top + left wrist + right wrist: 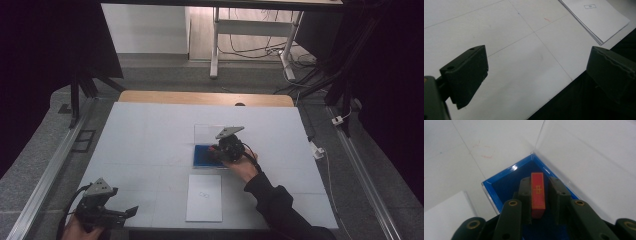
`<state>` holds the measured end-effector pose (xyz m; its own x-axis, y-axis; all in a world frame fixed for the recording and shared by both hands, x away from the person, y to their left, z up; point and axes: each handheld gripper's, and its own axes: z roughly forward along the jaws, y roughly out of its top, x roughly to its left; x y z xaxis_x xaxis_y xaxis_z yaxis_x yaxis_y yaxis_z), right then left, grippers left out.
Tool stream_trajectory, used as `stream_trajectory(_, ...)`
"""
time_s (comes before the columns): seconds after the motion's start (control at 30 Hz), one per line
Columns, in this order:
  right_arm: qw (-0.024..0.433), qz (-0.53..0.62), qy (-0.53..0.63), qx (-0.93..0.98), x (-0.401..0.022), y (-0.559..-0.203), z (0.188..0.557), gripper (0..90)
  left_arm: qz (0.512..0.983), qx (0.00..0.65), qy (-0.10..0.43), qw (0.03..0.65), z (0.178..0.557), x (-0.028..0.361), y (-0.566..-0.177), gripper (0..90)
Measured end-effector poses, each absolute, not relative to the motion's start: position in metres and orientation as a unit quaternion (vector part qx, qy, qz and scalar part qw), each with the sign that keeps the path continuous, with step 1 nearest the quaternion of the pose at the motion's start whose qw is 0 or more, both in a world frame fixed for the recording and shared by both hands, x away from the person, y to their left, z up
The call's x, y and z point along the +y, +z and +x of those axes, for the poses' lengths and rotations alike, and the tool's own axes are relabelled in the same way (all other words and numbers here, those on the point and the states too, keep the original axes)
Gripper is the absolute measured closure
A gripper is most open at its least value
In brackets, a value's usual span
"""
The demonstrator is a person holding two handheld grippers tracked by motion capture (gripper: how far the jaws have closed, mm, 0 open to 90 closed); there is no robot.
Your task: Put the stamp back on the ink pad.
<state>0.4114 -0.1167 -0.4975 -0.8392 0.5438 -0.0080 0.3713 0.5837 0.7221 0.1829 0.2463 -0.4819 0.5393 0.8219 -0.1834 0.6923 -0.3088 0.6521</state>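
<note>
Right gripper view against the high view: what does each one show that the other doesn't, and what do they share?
Right gripper view: a red block with gold markings, standing between the fingers inside the blue box.
High view: the left gripper at the table's near left corner, the full paper sheet in front of the box, the person's sleeve, and the floor beyond.
Both: the right gripper at the box, the clear lid standing open, and the white table.
</note>
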Motion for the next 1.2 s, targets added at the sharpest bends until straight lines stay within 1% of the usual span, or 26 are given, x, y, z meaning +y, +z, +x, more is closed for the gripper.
stream_trajectory(0.1, 0.118, 0.259, 0.384, 0.878, -0.118, -0.493, 0.411, 71.0, 0.804, 0.471, 0.092, 0.352, 0.183, 0.246, -0.482, 4.5)
stream_trajectory(0.17, 0.117, 0.26, 0.389, 0.876, -0.119, -0.49, 0.411, 68.3, 0.803, 0.471, 0.092, 0.352, 0.183, 0.246, -0.482, 4.5)
stream_trajectory(0.43, 0.099, 0.268, 0.396, 0.873, -0.123, -0.484, 0.408, 53.6, 0.802, 0.472, 0.093, 0.353, 0.182, 0.246, -0.482, 4.5)
stream_trajectory(0.57, 0.088, 0.274, 0.403, 0.869, -0.125, -0.48, 0.405, 43.5, 0.802, 0.472, 0.092, 0.354, 0.182, 0.247, -0.482, 4.5)
stream_trajectory(0.83, 0.084, 0.274, 0.41, 0.866, -0.129, -0.473, 0.397, 24.9, 0.802, 0.472, 0.092, 0.354, 0.182, 0.247, -0.482, 4.4)
stream_trajectory(1.0, 0.081, 0.275, 0.409, 0.866, -0.13, -0.472, 0.391, 17.5, 0.802, 0.472, 0.093, 0.354, 0.182, 0.247, -0.482, 4.4)
stream_trajectory(1.13, 0.092, 0.275, 0.401, 0.869, -0.132, -0.473, 0.385, 12.2, 0.801, 0.473, 0.093, 0.355, 0.182, 0.247, -0.482, 4.4)
stream_trajectory(1.2, 0.091, 0.278, 0.399, 0.869, -0.133, -0.473, 0.382, 9.7, 0.801, 0.473, 0.093, 0.355, 0.182, 0.247, -0.481, 4.4)
